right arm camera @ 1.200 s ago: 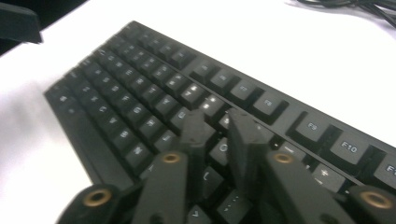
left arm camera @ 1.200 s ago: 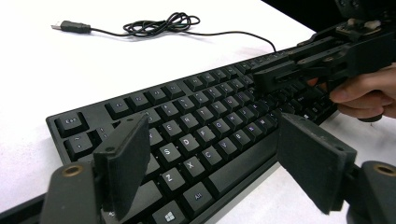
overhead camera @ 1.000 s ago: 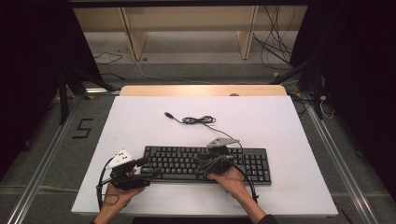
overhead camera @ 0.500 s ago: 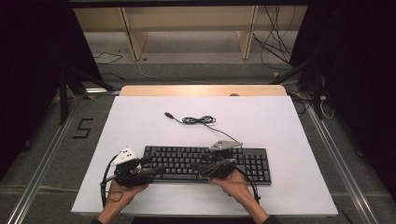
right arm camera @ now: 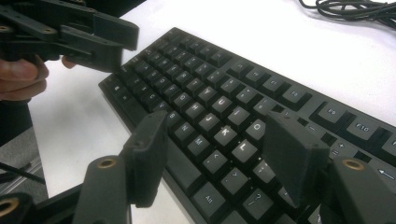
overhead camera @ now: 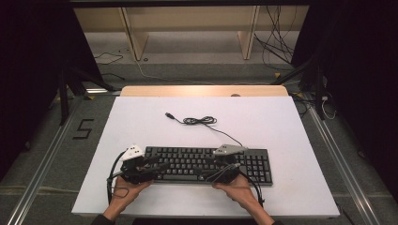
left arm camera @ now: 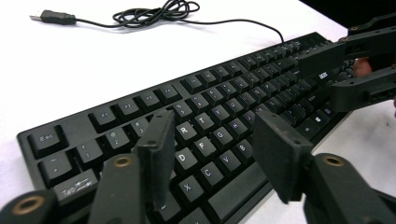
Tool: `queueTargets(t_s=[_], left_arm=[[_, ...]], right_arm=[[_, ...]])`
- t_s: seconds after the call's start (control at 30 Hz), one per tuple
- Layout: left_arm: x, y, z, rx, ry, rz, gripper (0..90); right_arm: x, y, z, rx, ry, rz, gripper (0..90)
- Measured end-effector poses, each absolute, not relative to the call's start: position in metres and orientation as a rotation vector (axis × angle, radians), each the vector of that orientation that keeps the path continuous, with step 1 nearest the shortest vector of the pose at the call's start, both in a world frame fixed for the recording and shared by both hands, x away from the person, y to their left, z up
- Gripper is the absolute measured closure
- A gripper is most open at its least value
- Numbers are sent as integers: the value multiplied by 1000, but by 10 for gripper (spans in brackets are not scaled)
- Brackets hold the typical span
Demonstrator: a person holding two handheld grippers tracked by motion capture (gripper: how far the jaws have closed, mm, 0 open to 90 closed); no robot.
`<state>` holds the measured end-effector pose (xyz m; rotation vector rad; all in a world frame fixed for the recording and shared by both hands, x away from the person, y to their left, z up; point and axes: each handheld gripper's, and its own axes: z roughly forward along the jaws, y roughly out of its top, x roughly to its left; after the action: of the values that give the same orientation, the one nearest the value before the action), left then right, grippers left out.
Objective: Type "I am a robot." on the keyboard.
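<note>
The left gripper (overhead camera: 157,165) is seen at the lower left of the high view, and its jaws have just been closing; in the left gripper view they are held apart above the letter keys, with nothing clamped between the pads, so the gripper is read as open. The right gripper (overhead camera: 213,172) is seen at lower centre of the high view, and its jaws have just been opening; in the right gripper view they are spread above the keys near the lit K and L caps, again with nothing gripped. Compared with the earlier high-view frames, both grippers are found closer to the lower edge of the keyboard (overhead camera: 206,164), and the keyboard itself is seen shifted slightly toward the lower edge of the frame. The keyboard is laid flat on the white table (overhead camera: 291,131), in the lower middle of the frame, with its long side running left to right. Its cable (overhead camera: 199,121) is coiled just above it at frame centre, and the USB plug (overhead camera: 168,114) lies loose on the table, unconnected. From this it is judged that the keys are being pressed or tapped with the jaw tips rather than the keyboard being lifted, and that the work on the keys is in progress at both ends.
</note>
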<state>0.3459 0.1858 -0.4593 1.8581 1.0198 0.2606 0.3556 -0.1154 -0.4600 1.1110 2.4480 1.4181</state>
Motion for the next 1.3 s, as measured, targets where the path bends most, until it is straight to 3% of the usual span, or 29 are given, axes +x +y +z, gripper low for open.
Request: queueTargets(t_s=[0.7, 0.97, 1.3], left_arm=[[366, 169, -460, 1936, 1004, 254, 817], [376, 165, -465, 1963, 1034, 241, 886], [382, 153, -468, 2006, 1025, 228, 888]], right_arm=[[349, -116, -459, 1094, 2456, 1426, 382], [347, -117, -459, 1092, 2451, 1436, 373], [344, -116, -459, 1085, 2455, 1433, 359]])
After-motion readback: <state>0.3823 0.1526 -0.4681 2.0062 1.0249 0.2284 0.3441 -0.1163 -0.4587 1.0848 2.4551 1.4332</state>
